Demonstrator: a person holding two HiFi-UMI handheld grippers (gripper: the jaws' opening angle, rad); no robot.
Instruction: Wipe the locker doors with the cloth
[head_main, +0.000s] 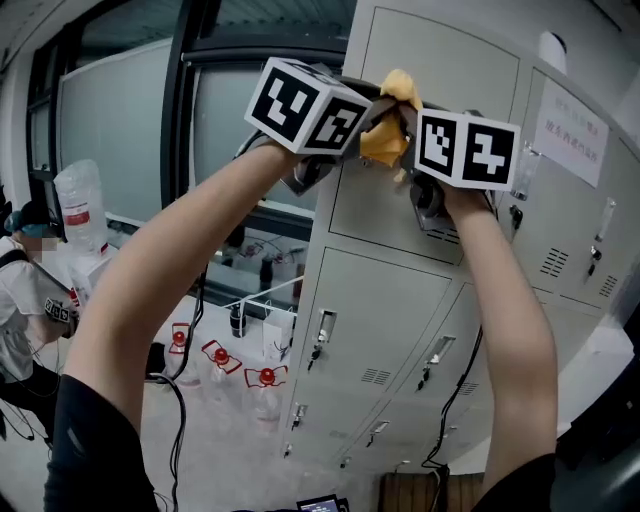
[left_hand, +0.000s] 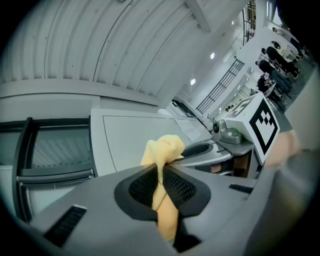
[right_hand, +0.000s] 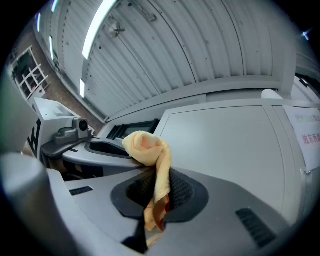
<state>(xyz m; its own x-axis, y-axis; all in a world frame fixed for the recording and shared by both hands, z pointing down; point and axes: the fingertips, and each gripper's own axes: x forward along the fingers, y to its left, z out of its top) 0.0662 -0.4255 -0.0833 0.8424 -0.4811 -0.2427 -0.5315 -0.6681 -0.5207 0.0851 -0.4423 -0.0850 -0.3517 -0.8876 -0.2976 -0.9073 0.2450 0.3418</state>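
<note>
A yellow cloth (head_main: 392, 122) is bunched between my two grippers, high up against the top grey locker door (head_main: 440, 70). My left gripper (head_main: 372, 124) comes in from the left and is shut on the cloth (left_hand: 162, 160); the fabric is pinched between its black pads. My right gripper (head_main: 408, 132) meets it from the right and is also shut on the cloth (right_hand: 149, 147). In the left gripper view my left gripper (left_hand: 161, 187) faces the door panel (left_hand: 130, 142). In the right gripper view my right gripper (right_hand: 157, 192) faces the same panel (right_hand: 225, 145).
A paper notice (head_main: 572, 130) hangs on the neighbouring locker door to the right. Lower doors carry handles with keys (head_main: 322, 338). A person (head_main: 22, 290) stands at the far left by a window, and bottles with red labels (head_main: 225, 360) stand below near a black cable.
</note>
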